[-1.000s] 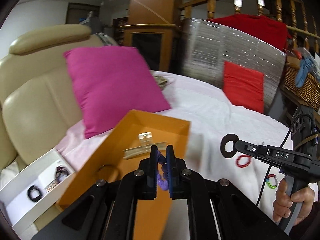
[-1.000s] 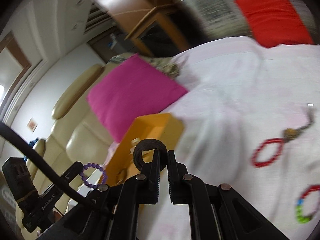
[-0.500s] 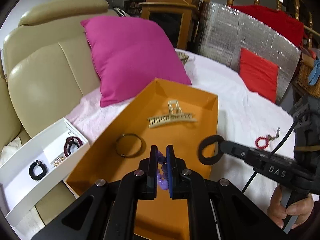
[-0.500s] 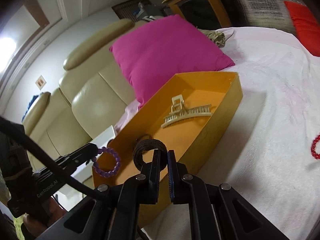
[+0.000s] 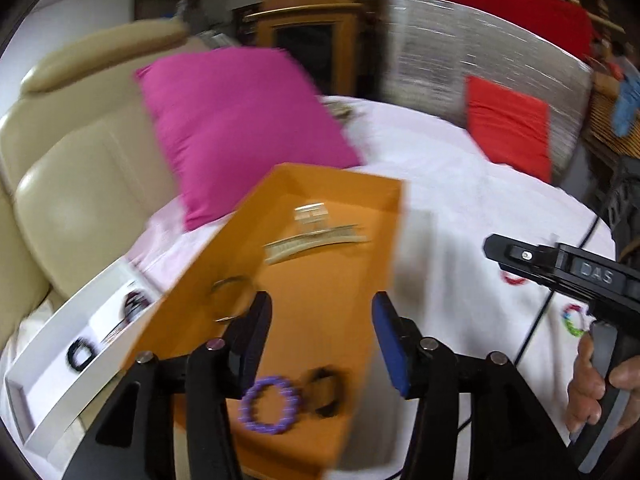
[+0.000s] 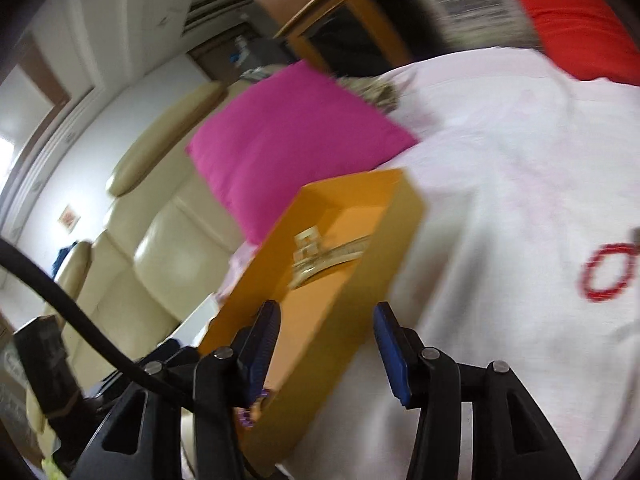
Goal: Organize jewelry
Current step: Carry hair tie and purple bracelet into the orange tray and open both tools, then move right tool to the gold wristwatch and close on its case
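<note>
Left gripper (image 5: 320,340) jaws just opened, nothing between, purple bead bracelet (image 5: 269,405) and black hair tie (image 5: 326,391) below inside orange tray (image 5: 340,184), right gripper (image 6: 325,344) likewise parted, empty, over tray's near wall.

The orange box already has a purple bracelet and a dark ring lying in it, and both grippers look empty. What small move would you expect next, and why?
Probably the right gripper swings toward the red bracelet on the white cloth. Both grippers' jaws have just been opening with nothing between them, the purple bracelet and dark ring lie in the orange box, and the red one is loose outside.
</note>
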Demonstrator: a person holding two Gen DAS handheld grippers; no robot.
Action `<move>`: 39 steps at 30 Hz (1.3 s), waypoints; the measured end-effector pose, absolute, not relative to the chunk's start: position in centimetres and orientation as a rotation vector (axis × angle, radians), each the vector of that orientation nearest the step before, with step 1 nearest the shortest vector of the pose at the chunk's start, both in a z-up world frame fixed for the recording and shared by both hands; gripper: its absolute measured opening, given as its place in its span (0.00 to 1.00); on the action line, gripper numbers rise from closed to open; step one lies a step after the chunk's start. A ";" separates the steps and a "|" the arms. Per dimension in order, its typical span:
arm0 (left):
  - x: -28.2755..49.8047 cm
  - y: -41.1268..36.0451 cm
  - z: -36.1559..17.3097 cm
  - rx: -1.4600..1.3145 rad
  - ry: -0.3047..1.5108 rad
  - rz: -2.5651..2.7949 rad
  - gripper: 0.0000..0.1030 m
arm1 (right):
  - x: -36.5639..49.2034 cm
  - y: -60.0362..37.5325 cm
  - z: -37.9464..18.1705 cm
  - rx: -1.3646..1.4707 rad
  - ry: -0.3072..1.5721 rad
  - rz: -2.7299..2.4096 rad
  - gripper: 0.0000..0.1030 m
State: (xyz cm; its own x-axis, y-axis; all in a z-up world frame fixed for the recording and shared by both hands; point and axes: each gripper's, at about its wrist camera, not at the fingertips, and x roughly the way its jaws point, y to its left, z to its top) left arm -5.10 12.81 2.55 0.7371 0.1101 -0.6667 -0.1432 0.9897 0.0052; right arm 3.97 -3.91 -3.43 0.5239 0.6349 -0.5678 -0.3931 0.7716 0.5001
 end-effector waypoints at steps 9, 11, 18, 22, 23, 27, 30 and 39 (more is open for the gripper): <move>-1.2 -2.0 2.3 0.161 0.724 -0.121 0.58 | 0.4 -22.9 -1.3 0.365 0.779 0.304 0.51; -0.3 -4.1 1.5 0.179 0.736 -0.147 0.58 | -1.1 -28.5 -1.4 0.428 0.758 0.214 0.51; 3.3 -8.7 -2.6 0.097 0.846 -0.301 0.58 | -2.6 -41.1 -4.4 0.645 0.788 0.020 0.50; 4.3 -10.7 -4.6 0.054 0.912 -0.377 0.58 | -1.2 -42.3 -5.6 0.621 0.861 -0.019 0.50; 4.5 -11.2 -4.8 0.054 0.917 -0.389 0.58 | -0.8 -42.3 -5.9 0.613 0.878 -0.023 0.50; 4.5 -12.8 -4.6 0.099 0.901 -0.445 0.58 | 0.3 -41.6 -6.3 0.570 0.905 -0.022 0.48; 5.1 -11.9 -3.9 0.098 0.869 -0.393 0.58 | 1.0 -41.6 -6.7 0.559 0.914 -0.031 0.44; 7.8 -8.4 -5.3 -0.013 0.958 -0.250 0.58 | 2.1 -39.6 -6.3 0.591 0.845 0.024 0.44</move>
State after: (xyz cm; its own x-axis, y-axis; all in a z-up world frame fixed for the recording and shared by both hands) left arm 7.83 -8.42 -5.28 0.5484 -0.2173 -0.8075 0.2056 0.9710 -0.1217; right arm 2.14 -39.55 -6.34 0.6734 0.2479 -0.6965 0.2085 0.8402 0.5006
